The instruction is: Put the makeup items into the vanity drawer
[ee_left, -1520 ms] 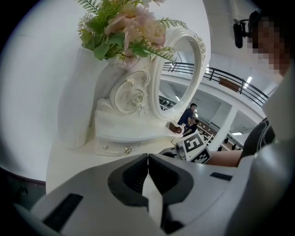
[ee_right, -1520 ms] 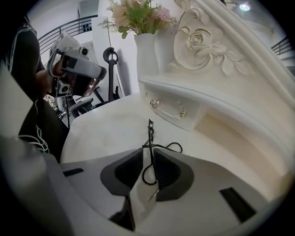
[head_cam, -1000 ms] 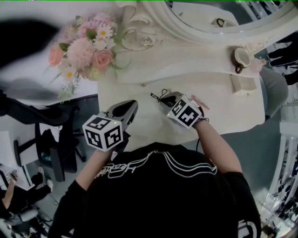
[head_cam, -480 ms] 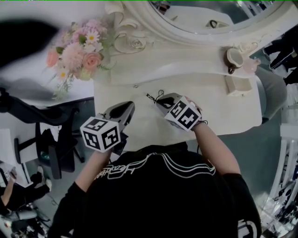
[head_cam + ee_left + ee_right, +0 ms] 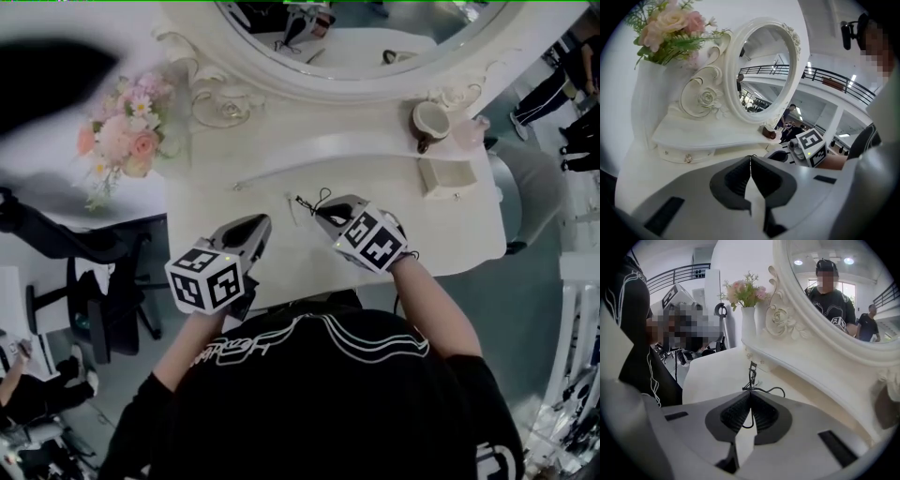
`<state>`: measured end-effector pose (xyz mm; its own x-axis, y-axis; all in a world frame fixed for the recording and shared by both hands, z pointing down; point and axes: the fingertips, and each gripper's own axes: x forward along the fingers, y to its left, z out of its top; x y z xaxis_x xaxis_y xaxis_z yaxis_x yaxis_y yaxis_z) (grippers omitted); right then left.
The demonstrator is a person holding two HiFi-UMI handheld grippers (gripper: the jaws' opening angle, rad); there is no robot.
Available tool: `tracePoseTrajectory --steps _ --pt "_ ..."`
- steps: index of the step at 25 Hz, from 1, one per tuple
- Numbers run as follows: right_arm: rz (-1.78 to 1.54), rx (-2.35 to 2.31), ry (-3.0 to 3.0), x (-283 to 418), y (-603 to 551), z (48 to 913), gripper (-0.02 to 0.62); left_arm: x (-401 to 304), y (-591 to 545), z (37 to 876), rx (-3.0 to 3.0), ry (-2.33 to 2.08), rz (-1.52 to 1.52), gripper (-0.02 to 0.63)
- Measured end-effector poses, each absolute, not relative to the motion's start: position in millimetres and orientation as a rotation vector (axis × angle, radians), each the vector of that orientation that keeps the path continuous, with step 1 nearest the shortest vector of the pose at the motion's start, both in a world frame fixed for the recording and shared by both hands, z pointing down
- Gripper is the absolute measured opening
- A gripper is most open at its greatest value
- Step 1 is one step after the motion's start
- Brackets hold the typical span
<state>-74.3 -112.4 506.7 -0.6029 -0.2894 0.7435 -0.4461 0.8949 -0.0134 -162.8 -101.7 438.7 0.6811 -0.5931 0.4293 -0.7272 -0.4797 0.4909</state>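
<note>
A thin black metal curler point(image 5: 751, 373) with looped wire handles is clamped by one loop in the right tongs point(image 5: 750, 393), held over the smooth cream bench point(image 5: 450, 234). The left tongs point(image 5: 750, 161) are pressed together, empty.

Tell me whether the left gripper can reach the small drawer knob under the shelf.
Probably yes. The knob faces the left gripper across bare tabletop with nothing between them. Its shut, empty jaws would need opening first.

Grey-teal floor point(image 5: 530, 309) — black office chair point(image 5: 94, 309)
</note>
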Motion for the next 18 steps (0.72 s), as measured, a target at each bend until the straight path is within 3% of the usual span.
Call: tracePoseTrajectory --steps 18 --pt "0.217 0.658 -2.239 106 -121 473 0.034 -19 -105 423 2.271 -1.003 0.242 0.025"
